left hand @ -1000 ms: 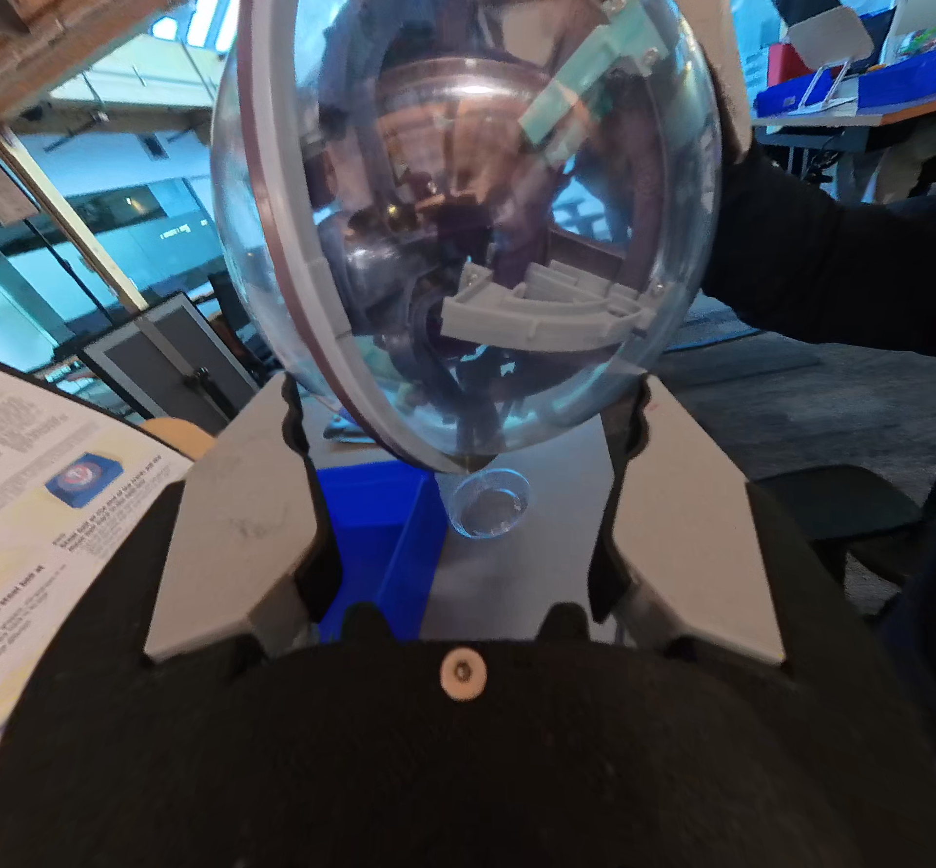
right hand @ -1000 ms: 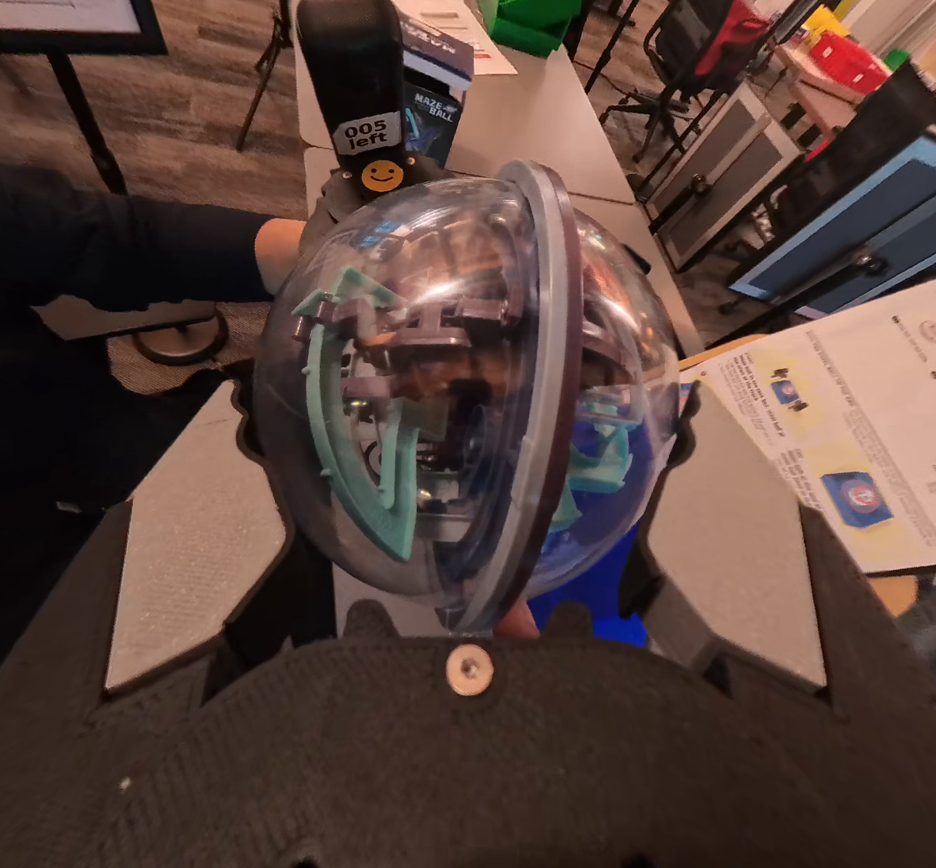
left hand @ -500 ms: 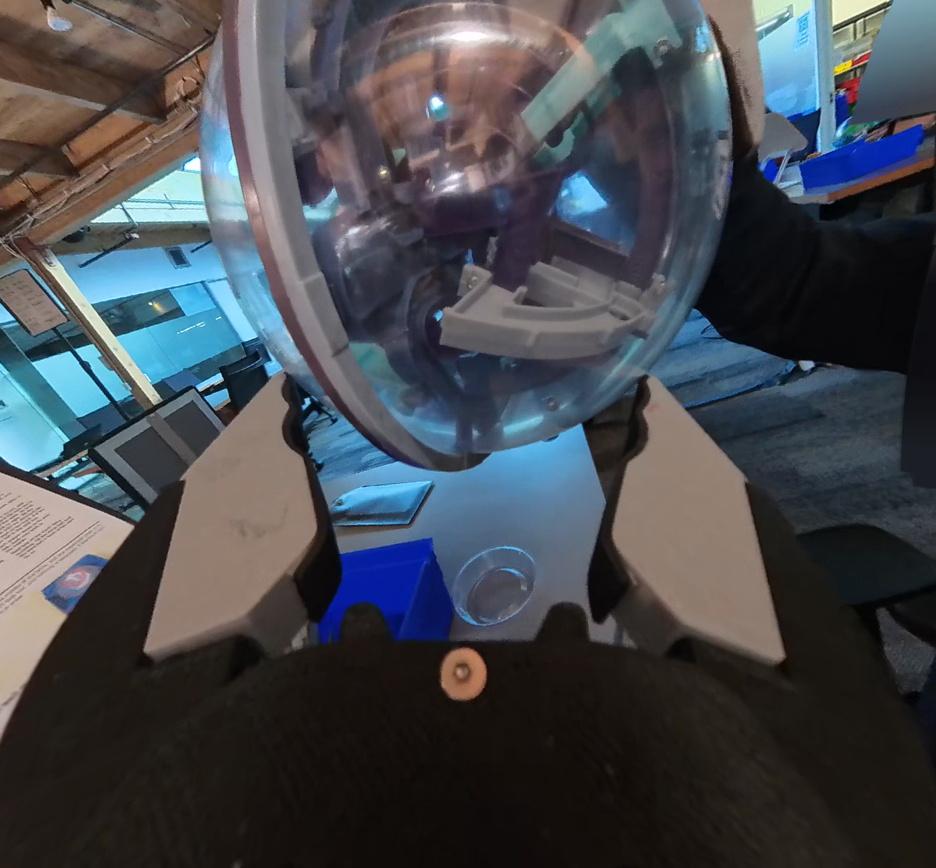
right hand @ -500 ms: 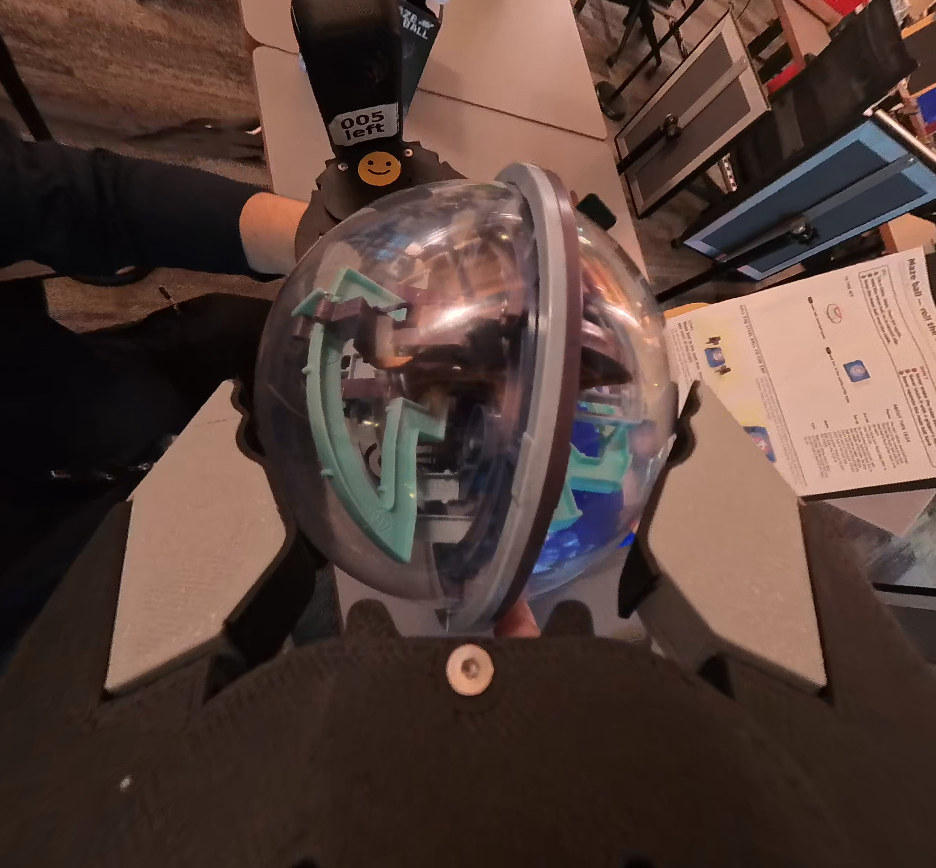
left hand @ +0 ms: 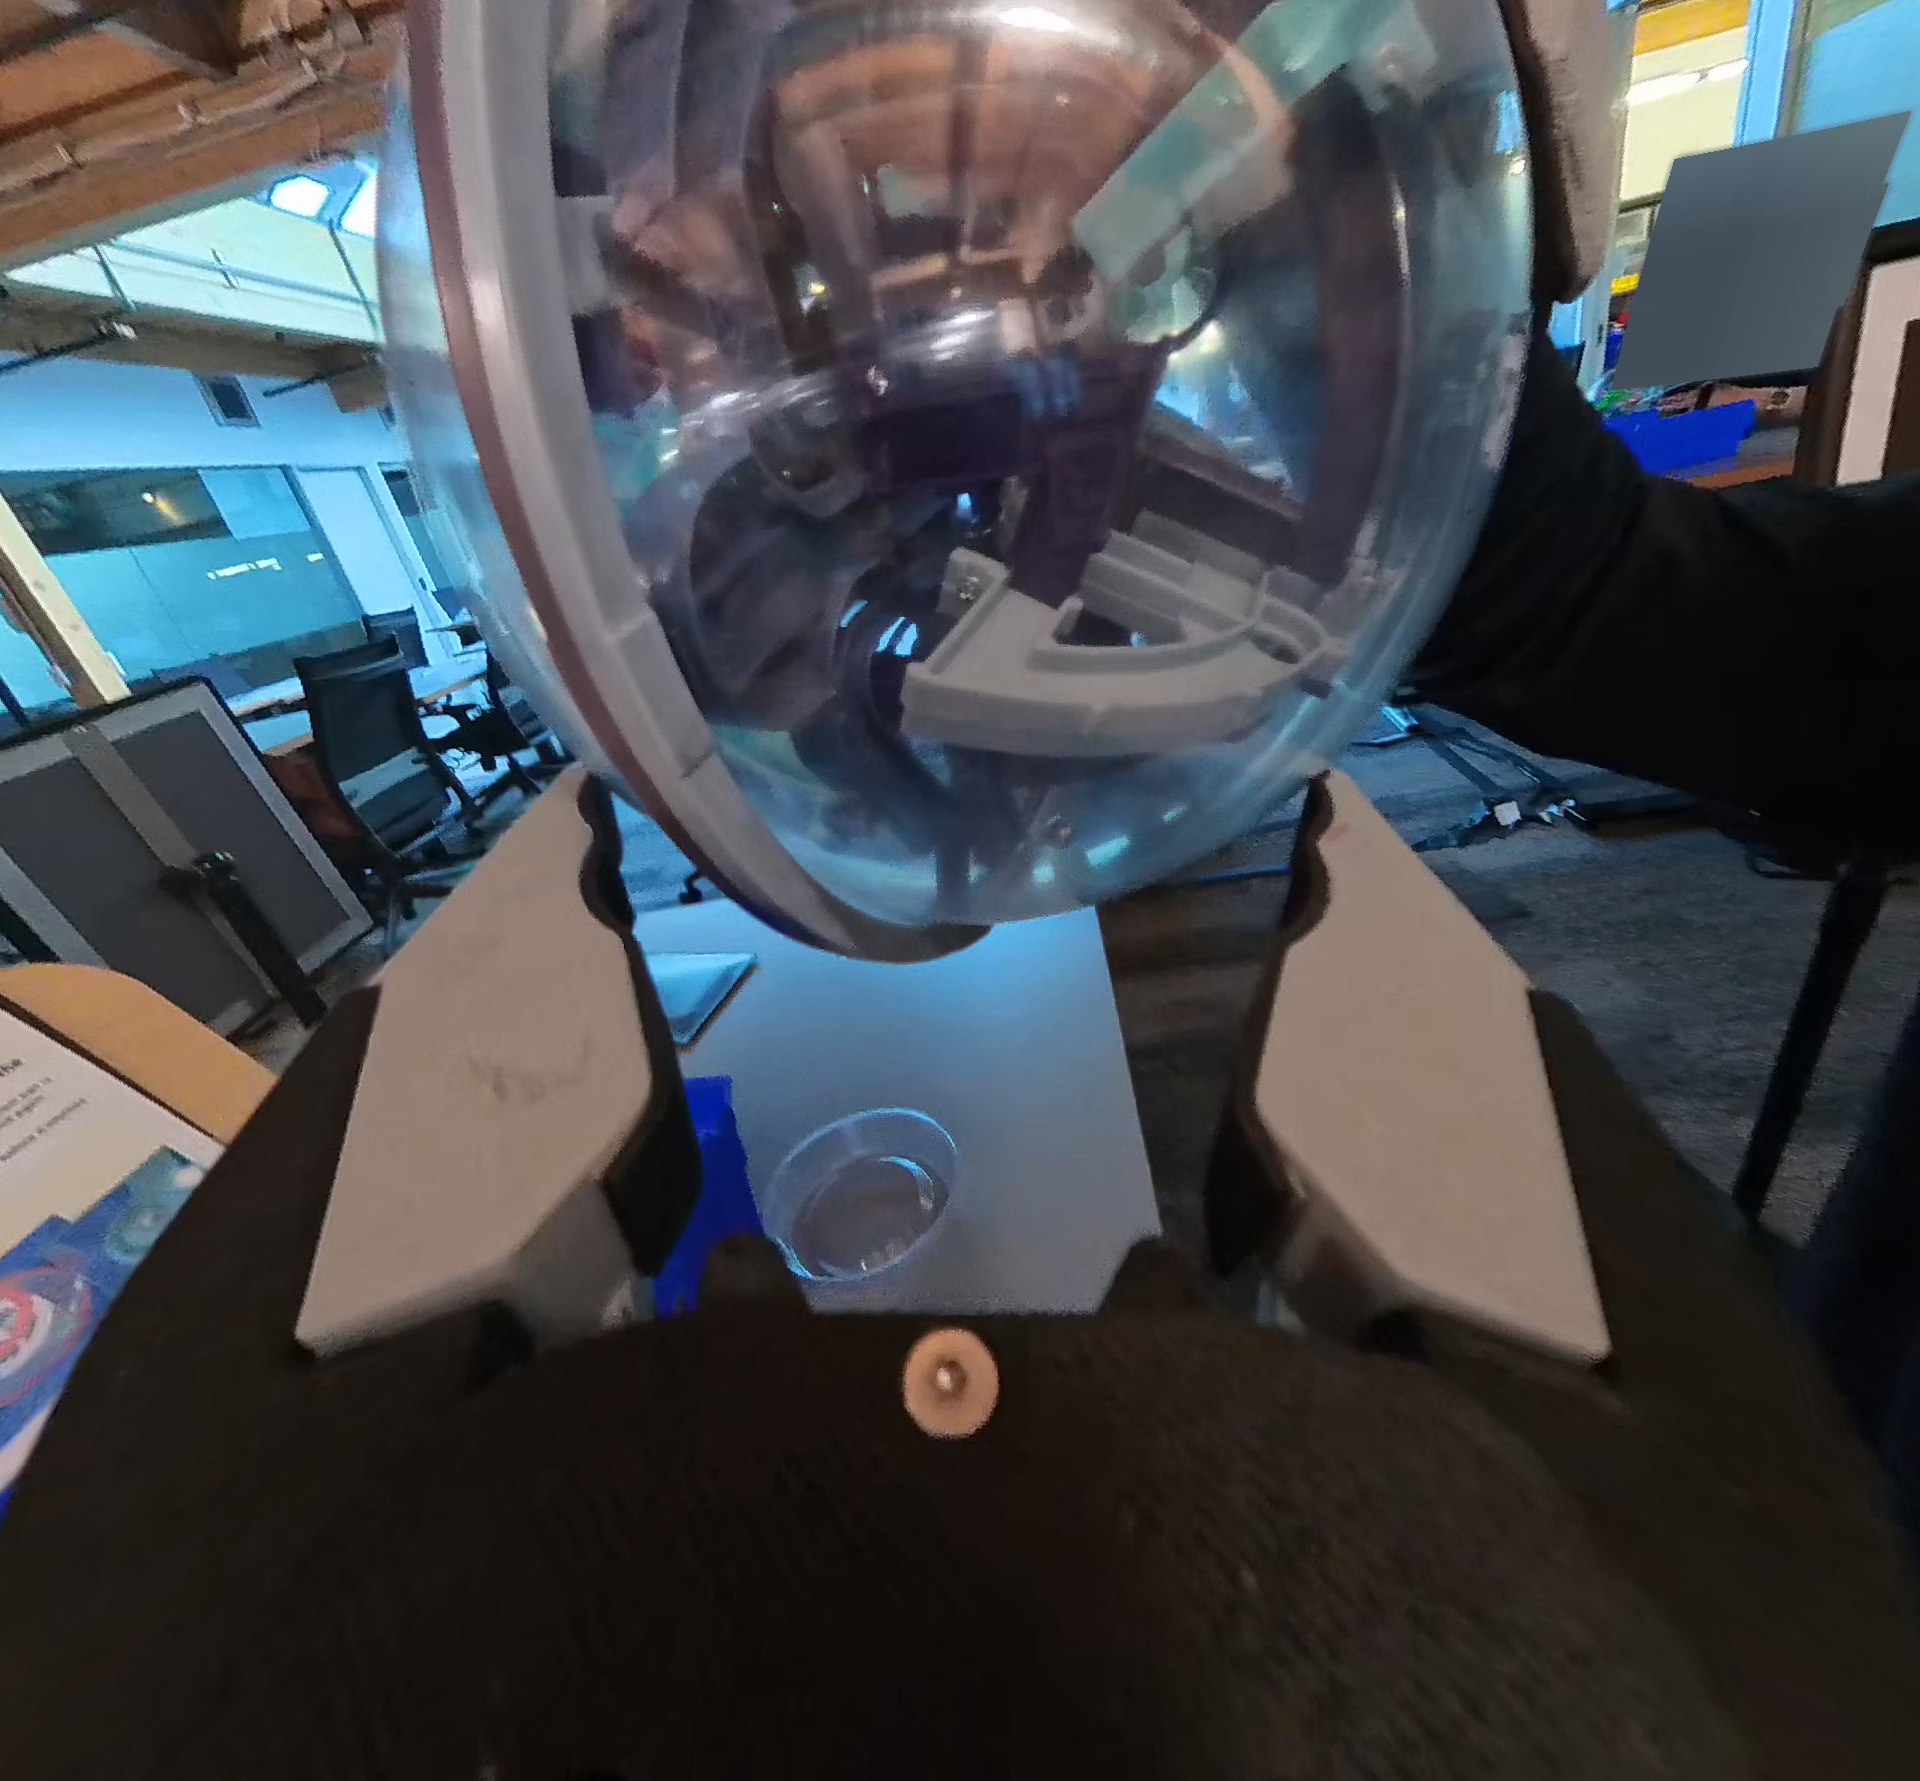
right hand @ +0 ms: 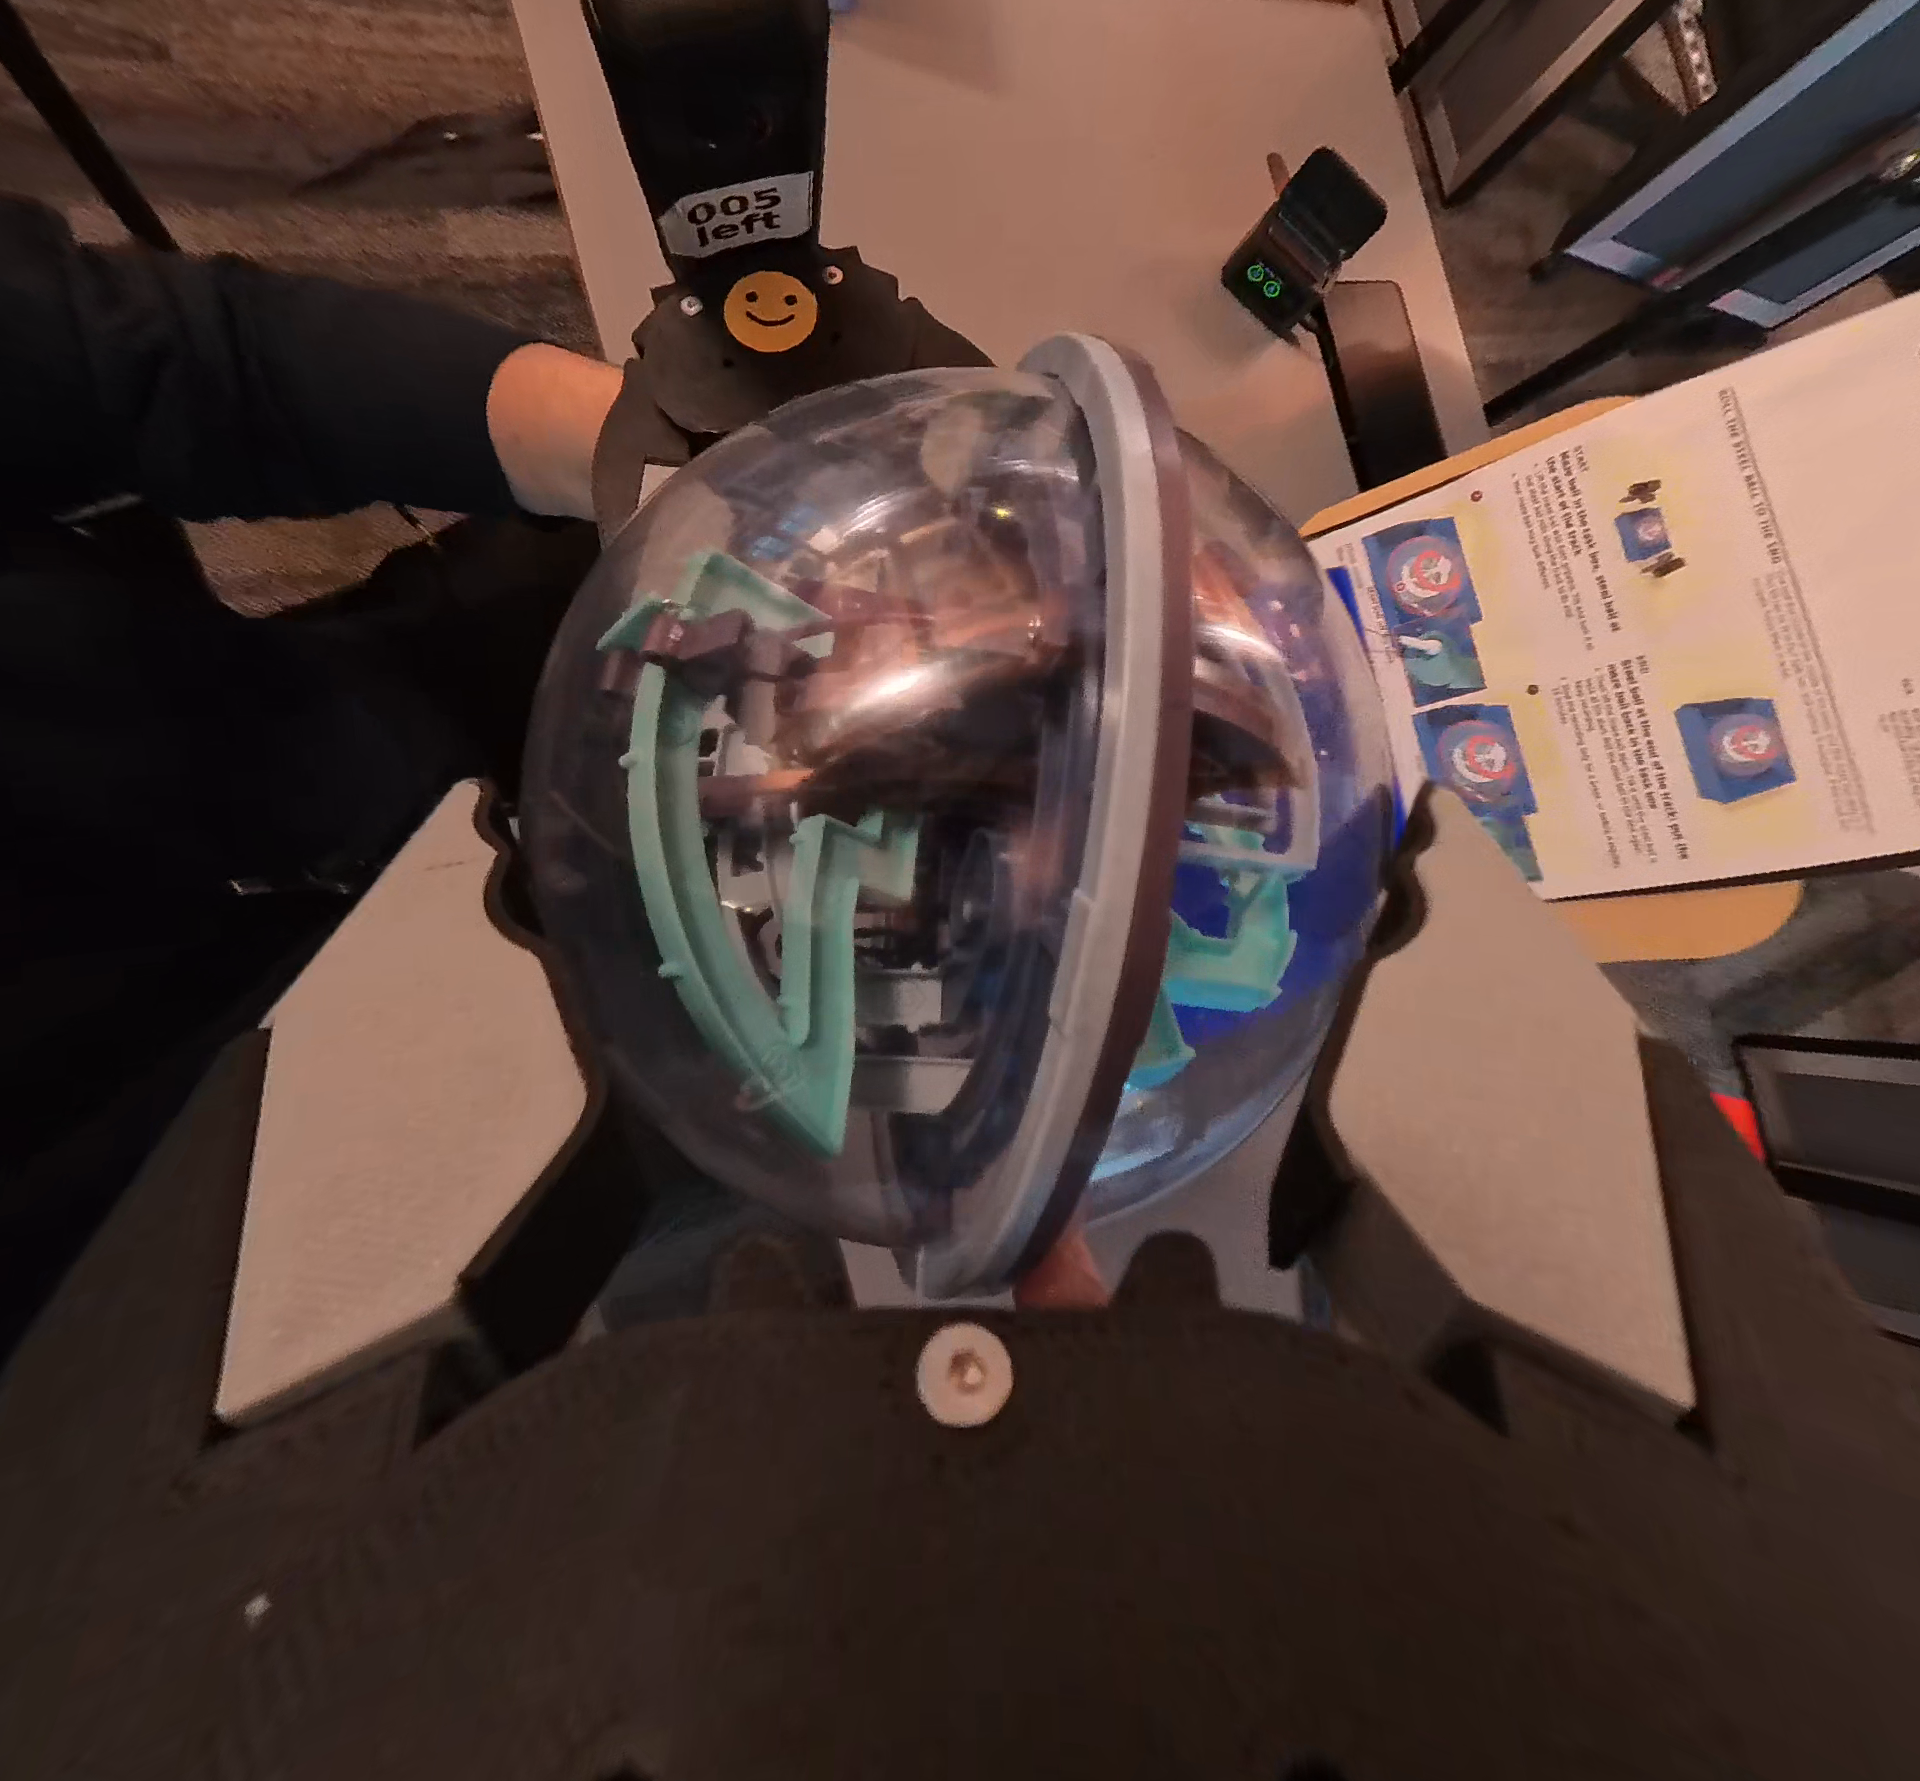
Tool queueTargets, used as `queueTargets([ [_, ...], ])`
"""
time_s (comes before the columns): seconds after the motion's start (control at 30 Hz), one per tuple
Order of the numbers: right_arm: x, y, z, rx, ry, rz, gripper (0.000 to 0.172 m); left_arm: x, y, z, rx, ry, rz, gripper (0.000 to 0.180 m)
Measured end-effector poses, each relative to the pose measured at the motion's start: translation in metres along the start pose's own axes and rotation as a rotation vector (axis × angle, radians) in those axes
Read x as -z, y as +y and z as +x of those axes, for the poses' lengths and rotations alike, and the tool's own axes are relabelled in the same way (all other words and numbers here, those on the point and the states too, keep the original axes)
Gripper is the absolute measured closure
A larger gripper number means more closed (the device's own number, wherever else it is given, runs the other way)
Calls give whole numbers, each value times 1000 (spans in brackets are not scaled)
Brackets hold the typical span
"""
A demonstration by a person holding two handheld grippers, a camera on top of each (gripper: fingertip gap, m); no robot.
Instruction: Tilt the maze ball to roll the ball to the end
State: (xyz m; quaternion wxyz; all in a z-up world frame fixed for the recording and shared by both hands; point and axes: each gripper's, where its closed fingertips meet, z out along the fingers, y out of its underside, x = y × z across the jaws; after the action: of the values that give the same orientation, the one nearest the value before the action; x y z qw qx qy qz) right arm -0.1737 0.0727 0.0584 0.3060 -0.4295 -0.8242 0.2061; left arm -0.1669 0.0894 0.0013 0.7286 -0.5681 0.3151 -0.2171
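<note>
The maze ball [left hand: 956, 381] is a clear sphere with a grey ring and grey, teal and purple tracks inside, held in the air between both grippers. My left gripper [left hand: 956, 796] grips its lower part, both fingertips [left hand: 1311, 801] against the shell. My right gripper [right hand: 956, 848] clamps the maze ball [right hand: 935, 796] on both sides, pads [right hand: 1415, 827] pressed to the shell. The left gripper's body [right hand: 769, 318] shows behind the sphere, its fingers hidden. One right finger [left hand: 1548, 69] and a dark sleeve [left hand: 1662, 640] show at the ball's right. I cannot pick out the small ball inside.
Below lies a grey table [left hand: 987, 1025] with a clear plastic cup [left hand: 862, 1191] and a blue bin [left hand: 712, 1170]. A printed sheet [right hand: 1714, 640] lies to the right, and a small black device [right hand: 1299, 245] stands on the table [right hand: 1039, 121]. Office chairs [left hand: 384, 734] stand far left.
Both grippers tilted the maze ball together. The left view pitched upward, so the table and cup sank in the frame; the right view looks more steeply down. Both grasps held.
</note>
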Motion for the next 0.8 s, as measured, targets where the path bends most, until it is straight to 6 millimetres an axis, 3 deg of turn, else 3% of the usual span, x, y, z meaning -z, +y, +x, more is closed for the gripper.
queueTargets([
  [0.53, -37, 47, 4, -181, -133, 62, 15, -2, 56, 5, 186, 28, -103, 55],
  [0.67, -71, 66, 0, -355, -242, 196, 15, 14, 90, 12, 353, 40, -162, 55],
  [0.8, -125, 93, -15, -581, -399, 325, 15, 46, 137, 23, 559, 34, -285, 55],
])
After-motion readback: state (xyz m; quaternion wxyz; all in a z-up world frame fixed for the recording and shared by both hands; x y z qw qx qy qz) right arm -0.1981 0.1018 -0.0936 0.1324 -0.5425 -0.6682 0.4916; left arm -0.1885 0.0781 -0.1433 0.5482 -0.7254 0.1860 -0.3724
